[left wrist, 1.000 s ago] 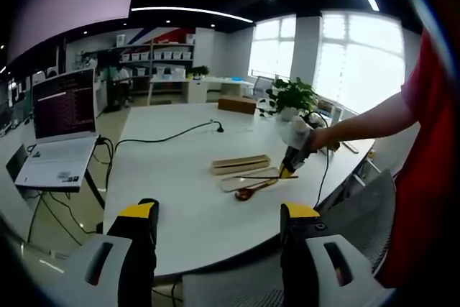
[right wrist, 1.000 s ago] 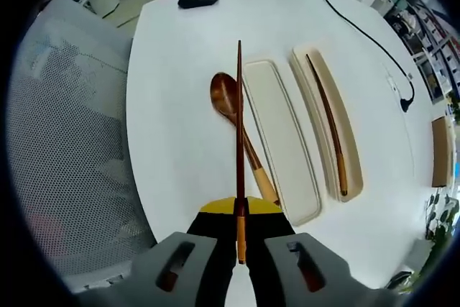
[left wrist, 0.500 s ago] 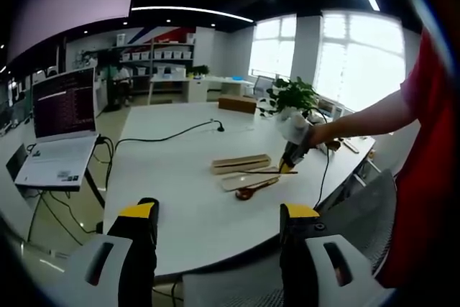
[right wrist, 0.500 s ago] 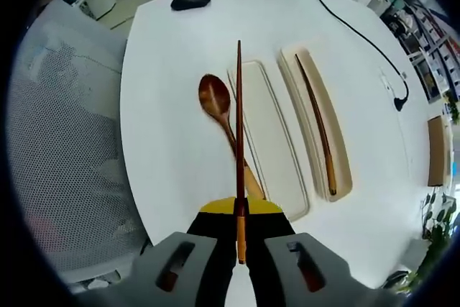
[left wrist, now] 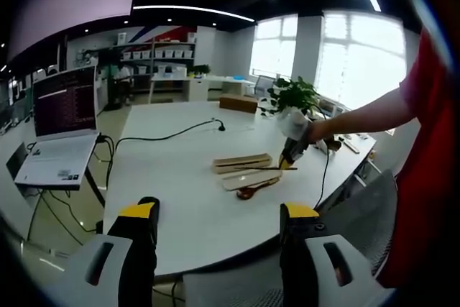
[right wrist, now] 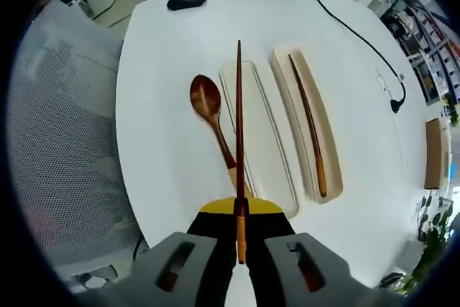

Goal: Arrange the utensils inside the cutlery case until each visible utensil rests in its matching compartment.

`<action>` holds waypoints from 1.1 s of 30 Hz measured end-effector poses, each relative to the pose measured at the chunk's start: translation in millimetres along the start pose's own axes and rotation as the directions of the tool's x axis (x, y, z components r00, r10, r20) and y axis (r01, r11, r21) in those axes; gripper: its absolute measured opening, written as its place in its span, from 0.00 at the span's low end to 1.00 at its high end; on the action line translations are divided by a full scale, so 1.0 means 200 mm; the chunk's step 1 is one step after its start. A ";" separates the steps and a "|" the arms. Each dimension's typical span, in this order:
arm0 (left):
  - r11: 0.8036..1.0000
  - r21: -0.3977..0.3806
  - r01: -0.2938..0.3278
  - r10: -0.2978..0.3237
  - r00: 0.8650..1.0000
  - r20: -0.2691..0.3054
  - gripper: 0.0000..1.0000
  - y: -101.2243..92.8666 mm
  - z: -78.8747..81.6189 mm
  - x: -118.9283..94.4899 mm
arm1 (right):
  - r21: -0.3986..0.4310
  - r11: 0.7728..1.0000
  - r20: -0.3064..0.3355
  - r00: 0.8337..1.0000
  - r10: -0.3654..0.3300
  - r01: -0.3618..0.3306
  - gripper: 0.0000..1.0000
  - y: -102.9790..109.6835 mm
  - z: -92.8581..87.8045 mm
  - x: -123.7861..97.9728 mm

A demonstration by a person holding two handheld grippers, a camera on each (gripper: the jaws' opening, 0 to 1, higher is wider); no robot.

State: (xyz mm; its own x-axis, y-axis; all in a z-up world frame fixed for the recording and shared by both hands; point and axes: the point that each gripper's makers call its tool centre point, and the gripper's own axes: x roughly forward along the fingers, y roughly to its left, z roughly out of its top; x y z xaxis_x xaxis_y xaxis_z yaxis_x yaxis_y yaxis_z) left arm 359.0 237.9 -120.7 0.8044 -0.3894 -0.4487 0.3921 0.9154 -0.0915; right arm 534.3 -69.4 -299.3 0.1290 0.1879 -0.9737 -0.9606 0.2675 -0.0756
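I kept the right gripper (right wrist: 239,229) pinched on the chopstick (right wrist: 238,127) and carried it over the case's empty tray (right wrist: 257,134) — second chopstick (right wrist: 305,121) already housed, spoon (right wrist: 212,116) on the table (right wrist: 165,70) — left gripper (left wrist: 217,229) spread, idle.

The right tongs (right wrist: 239,228) have carried the chopstick (right wrist: 238,127) over the empty tray (right wrist: 260,141).

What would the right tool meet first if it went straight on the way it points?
Probably the lid: the right tool is shut on a chopstick whose tip lies over the lid's edge, beside the spoon. Height above the table is unclear.
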 end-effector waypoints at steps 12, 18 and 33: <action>1.000 0.004 0.005 -0.005 1.000 -0.002 0.71 0.01 0.02 0.02 | -0.003 1.000 -0.003 1.000 -0.012 0.012 0.00 -0.06 0.00 -0.02; 1.000 0.003 0.005 -0.004 1.000 -0.009 0.71 0.02 0.01 0.03 | -0.017 1.000 -0.009 1.000 -0.008 0.008 0.00 -0.08 0.00 -0.02; 1.000 -0.006 0.006 -0.006 1.000 -0.021 0.71 0.00 -0.01 0.05 | -0.047 0.999 -0.031 0.999 -0.014 0.013 0.00 -0.19 -0.01 -0.05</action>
State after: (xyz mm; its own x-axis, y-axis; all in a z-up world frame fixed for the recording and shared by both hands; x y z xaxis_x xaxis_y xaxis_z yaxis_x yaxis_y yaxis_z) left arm 365.6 235.2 -127.2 0.7925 -0.3930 -0.4664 0.3946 0.9135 -0.0993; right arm 568.6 -83.0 -287.4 0.1349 0.1546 -0.9787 -0.9694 0.2250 -0.0981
